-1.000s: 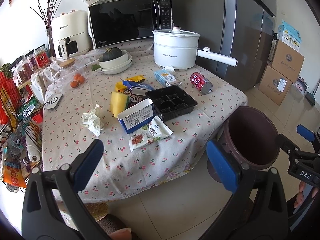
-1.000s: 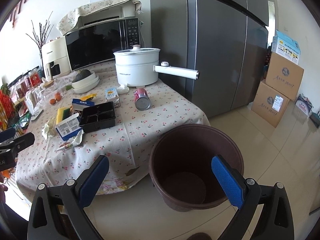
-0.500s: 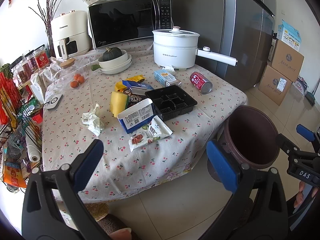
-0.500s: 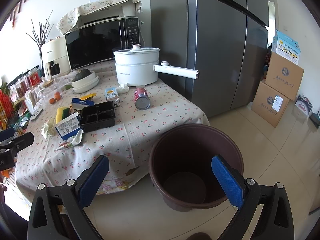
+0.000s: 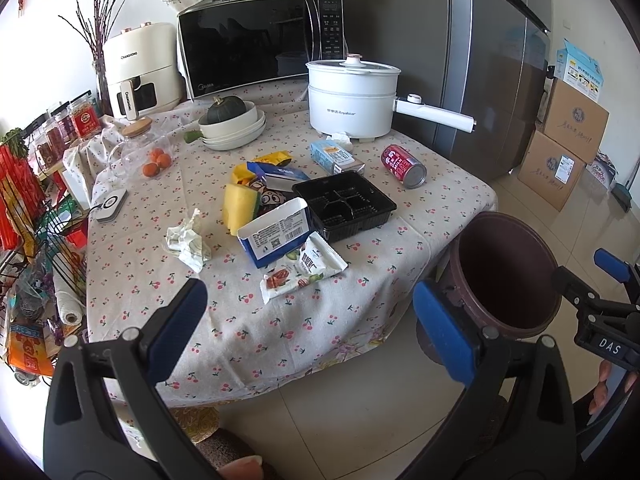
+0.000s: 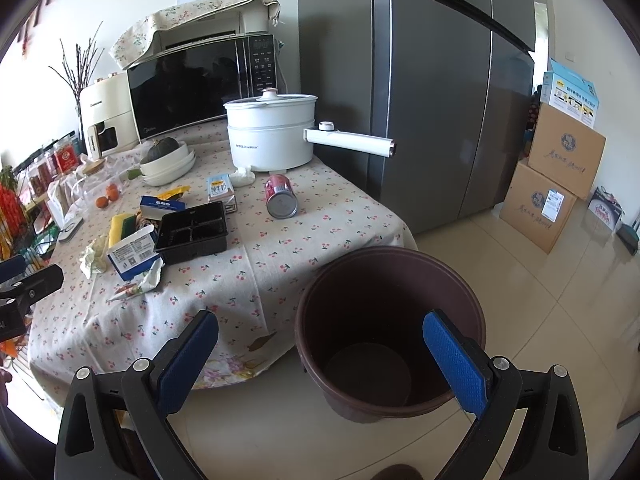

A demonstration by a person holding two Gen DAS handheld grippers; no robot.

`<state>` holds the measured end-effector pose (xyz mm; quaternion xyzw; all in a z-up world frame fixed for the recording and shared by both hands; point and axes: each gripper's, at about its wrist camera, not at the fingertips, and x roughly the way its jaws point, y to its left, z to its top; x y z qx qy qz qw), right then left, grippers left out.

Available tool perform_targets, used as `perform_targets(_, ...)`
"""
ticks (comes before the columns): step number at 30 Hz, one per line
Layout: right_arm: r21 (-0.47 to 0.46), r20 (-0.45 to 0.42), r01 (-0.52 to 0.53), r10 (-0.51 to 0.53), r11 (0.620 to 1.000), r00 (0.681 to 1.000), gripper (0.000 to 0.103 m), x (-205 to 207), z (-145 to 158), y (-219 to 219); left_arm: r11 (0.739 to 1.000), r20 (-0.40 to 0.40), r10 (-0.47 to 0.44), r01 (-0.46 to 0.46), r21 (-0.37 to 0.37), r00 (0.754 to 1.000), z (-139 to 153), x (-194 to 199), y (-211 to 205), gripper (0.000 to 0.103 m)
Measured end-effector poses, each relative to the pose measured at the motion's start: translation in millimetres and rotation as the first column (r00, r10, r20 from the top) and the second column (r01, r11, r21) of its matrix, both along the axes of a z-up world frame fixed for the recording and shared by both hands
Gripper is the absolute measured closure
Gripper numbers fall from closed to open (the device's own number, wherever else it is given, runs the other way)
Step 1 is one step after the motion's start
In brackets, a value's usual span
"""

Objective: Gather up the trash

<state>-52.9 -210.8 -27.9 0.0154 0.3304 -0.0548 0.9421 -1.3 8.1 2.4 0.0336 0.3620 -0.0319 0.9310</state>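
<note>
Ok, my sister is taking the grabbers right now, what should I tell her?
Left gripper: open, empty, held before the table edge.
Right gripper: open, empty, over the brown bin on the floor.
Bin looks empty: nothing collected yet.
Still on the table: snack wrapper, crumpled paper, blue-white box, black tray, red can, milk carton.
Wrapper is nearest; perhaps start there.

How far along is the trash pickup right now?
Nothing done: the brown bin looks empty. Nothing in hand: left gripper and right gripper are open. Left on the table: snack wrapper, crumpled paper, black tray, red can and more.
</note>
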Motion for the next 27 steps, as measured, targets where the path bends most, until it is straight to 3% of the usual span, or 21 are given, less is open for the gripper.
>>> perform_targets(12, -0.001, -0.002, 0.006, -0.006, 1.0, 1.0, 0.0, -0.3, -0.4, 0.7, 1.0, -0.009, 0.009, -0.009, -0.011, 1.0, -0.8, 0.9, 3.1, 0.001)
perform_targets(18, 0.113, -0.053, -0.003, 0.009, 0.994, 0.999, 0.0, 9.4, 2.1, -5.3, 0.998, -0.016, 0.0, -0.001, -0.056, 1.0, 7.6, 7.5, 10.1, 0.001)
perform_targets(24, 0.259, -0.117, -0.075, 0.109, 0.963, 0.987, 0.0, 33.3, 26.4, -8.0, 0.998, 0.054, 0.0, 0.004, -0.07, 0.999, 40.5, 24.2, 27.6, 0.001)
perform_targets(27, 0.234, -0.129, -0.105, 0.138, 0.967, 0.982, 0.0, 48.7, 37.8, -1.2, 0.997, 0.052, 0.007, -0.003, -0.08, 0.999, 51.4, 41.4, 37.6, 0.001)
